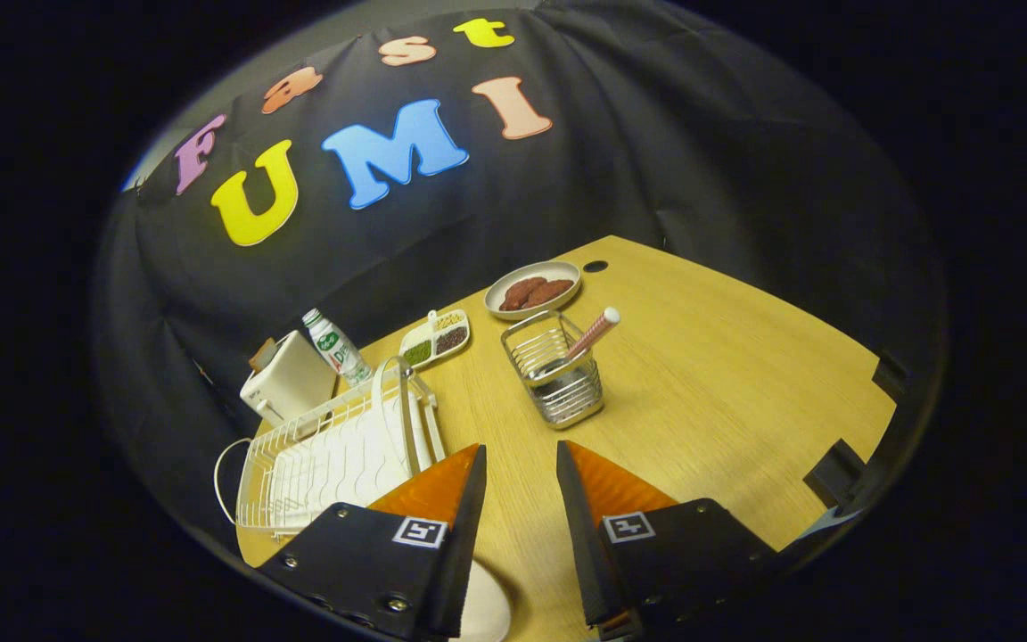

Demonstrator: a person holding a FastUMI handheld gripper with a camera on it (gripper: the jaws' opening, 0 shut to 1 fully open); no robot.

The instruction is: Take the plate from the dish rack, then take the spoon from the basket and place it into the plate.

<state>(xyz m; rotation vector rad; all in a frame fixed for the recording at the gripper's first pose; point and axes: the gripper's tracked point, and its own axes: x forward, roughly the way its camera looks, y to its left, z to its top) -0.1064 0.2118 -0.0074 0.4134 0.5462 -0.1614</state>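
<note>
Wooden table [701,383] below; gripper [521,455] jaws narrowly apart, holding nothing; basket [558,374] just ahead.

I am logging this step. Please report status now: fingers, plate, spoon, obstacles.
Gripper fingers open, empty, over table. Plate lies flat just beneath fingers; dish rack beside. Spoon upright in basket, beyond fingers. Path unobstructed.
</note>
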